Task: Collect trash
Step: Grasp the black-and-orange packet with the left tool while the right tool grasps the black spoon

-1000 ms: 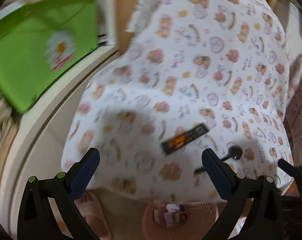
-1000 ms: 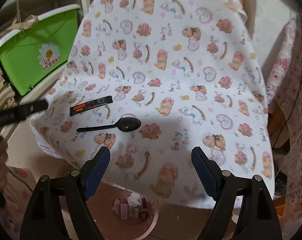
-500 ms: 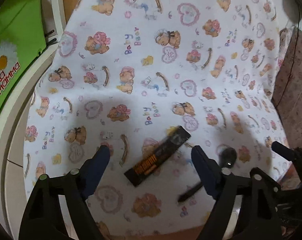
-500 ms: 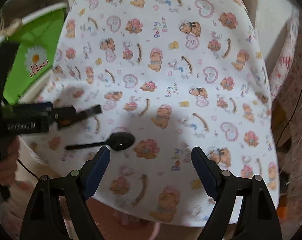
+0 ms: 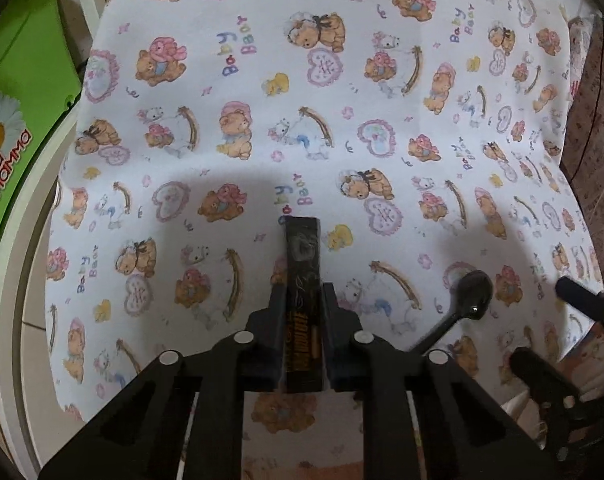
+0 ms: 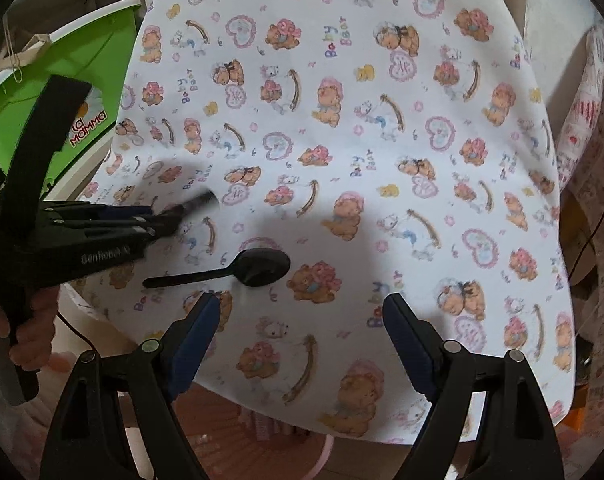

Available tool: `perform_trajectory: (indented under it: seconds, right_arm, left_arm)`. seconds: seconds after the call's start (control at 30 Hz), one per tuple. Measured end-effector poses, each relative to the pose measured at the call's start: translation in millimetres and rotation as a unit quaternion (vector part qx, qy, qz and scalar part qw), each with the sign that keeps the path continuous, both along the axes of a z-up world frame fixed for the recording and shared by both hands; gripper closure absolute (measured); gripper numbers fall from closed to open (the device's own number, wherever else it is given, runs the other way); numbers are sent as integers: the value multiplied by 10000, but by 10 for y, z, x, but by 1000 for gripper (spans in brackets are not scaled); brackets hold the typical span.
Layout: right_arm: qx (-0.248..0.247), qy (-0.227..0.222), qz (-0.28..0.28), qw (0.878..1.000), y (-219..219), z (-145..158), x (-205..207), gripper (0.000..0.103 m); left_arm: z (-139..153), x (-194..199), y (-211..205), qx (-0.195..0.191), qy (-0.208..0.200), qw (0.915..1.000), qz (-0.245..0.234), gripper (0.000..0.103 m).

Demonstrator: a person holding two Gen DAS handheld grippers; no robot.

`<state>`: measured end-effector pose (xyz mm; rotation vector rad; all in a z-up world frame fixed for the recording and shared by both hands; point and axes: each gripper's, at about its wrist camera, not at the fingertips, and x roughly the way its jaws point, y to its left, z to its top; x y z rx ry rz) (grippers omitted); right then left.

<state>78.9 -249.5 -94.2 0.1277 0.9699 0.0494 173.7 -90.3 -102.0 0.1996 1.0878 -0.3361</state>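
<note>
My left gripper (image 5: 302, 296) is shut on a long black wrapper with orange print (image 5: 302, 264); the wrapper's far end sticks out ahead over the bear-print tablecloth (image 5: 262, 100). A black plastic spoon (image 5: 468, 298) lies on the cloth to its right. In the right wrist view the left gripper (image 6: 170, 218) holds the wrapper (image 6: 200, 202) at the left, and the spoon (image 6: 258, 268) lies just ahead of my open, empty right gripper (image 6: 300, 320), nearer its left finger.
A green bin with a daisy logo (image 5: 10, 120) stands left of the table, also in the right wrist view (image 6: 62, 92). A pink basket (image 6: 262, 436) with scraps sits on the floor below the table's near edge. Patterned fabric (image 6: 594, 160) hangs at the right.
My left gripper moved in over the wrapper and closed on it. My right gripper moved closer to the spoon and stays open.
</note>
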Motion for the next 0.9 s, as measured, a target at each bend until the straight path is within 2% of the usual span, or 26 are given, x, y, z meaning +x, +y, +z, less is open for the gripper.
perform_trajectory:
  seconds: [0.17,0.27,0.4,0.47,0.6,0.8,0.9]
  right_arm:
    - [189,-155,108,9996,78,15,-52,18]
    - [307,-194,411,9985,230,26,-66,18]
    - [798,135,558,9952,373,-59,11,28]
    - [828,219,516,9950,435,-102,69,30]
    - [675,105,288,9972,493,-134,190,30]
    - [271,-67,17,9996,550,-186,361,30]
    - [-203,-130,46,9997,669,-217,424,30]
  left_arm:
    - [250,-90,125,-318,-186,9991,196,89]
    - [483,-197,290,-577,-452,9963,440,89]
    - [757,-353,491,-316,-1167,9899,735,88]
    - [840,-392,568,-301,-1300,9877,815,88]
    - [839,-418,587,-193,-1294,9874,895,87]
    - [835,-410,652,-373,-1190,9869,1021,87]
    - [851,-412,679,-370,-1229,9857,1095,87]
